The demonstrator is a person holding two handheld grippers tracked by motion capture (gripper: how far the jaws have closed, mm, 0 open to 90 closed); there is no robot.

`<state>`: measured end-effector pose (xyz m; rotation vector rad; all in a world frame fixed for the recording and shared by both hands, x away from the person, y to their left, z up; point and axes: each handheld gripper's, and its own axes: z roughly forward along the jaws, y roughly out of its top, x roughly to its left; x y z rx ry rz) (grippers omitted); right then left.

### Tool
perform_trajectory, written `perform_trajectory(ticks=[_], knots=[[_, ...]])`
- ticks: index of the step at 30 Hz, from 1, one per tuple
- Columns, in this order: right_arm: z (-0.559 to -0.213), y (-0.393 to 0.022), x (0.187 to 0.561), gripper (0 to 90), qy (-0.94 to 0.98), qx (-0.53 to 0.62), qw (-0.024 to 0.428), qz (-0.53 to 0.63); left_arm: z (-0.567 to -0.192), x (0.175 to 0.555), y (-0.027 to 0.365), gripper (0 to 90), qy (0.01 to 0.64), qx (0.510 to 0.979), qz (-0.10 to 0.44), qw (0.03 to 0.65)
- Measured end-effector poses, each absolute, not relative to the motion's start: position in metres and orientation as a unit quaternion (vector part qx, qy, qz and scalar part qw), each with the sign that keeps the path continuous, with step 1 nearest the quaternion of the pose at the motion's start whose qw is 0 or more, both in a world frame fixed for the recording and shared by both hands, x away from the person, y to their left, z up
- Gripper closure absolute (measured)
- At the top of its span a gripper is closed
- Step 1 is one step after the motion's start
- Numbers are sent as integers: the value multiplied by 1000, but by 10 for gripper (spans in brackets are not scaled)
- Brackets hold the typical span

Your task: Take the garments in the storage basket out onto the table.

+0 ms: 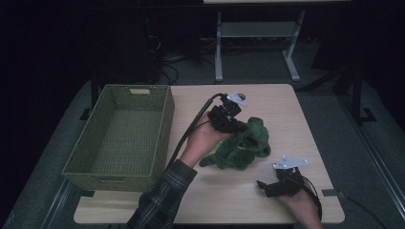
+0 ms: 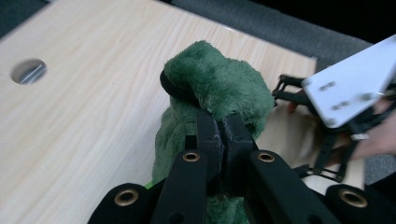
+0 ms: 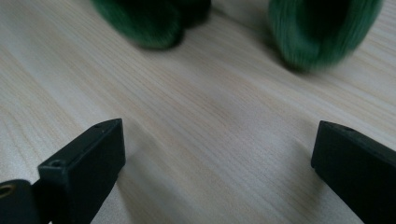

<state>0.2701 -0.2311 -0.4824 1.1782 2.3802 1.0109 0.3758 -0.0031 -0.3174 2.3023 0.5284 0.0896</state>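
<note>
A green plush toy (image 1: 241, 143) lies in a heap at the middle of the wooden table (image 1: 239, 200). My left gripper (image 1: 239, 126) is shut on the toy's upper fold, seen up close in the left gripper view with the plush toy (image 2: 219, 86) pinched between the fingertips (image 2: 208, 135) of the left gripper (image 2: 223, 135). My right gripper (image 1: 262, 185) rests low near the front right of the table, open, with bare wood between its fingers (image 3: 88, 158). Blurred green parts of the plush toy (image 3: 308, 32) lie just beyond it.
An empty green woven basket (image 1: 165, 119) stands on the table's left side. A round cable hole (image 2: 29, 71) sits in the tabletop near the far edge. The right gripper's white plate (image 2: 348, 86) lies beyond the toy. Dark floor and a white desk frame (image 1: 258, 33) lie behind.
</note>
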Motion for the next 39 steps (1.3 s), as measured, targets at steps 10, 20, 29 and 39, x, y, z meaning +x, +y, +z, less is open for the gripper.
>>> perform_trajectory(ticks=[10,20,29,39], knots=[[-482,-231,270,25,828,411,149,351,-392,391,-15,873,228,916,10,331],[-482,-231,270,25,828,411,149,351,-385,389,0,460,221,910,29,348],[-483,-231,270,25,829,410,150,351,-378,372,31,214,227,906,38,354],[-482,-231,270,25,829,410,149,351,-401,337,73,130,242,894,66,370]])
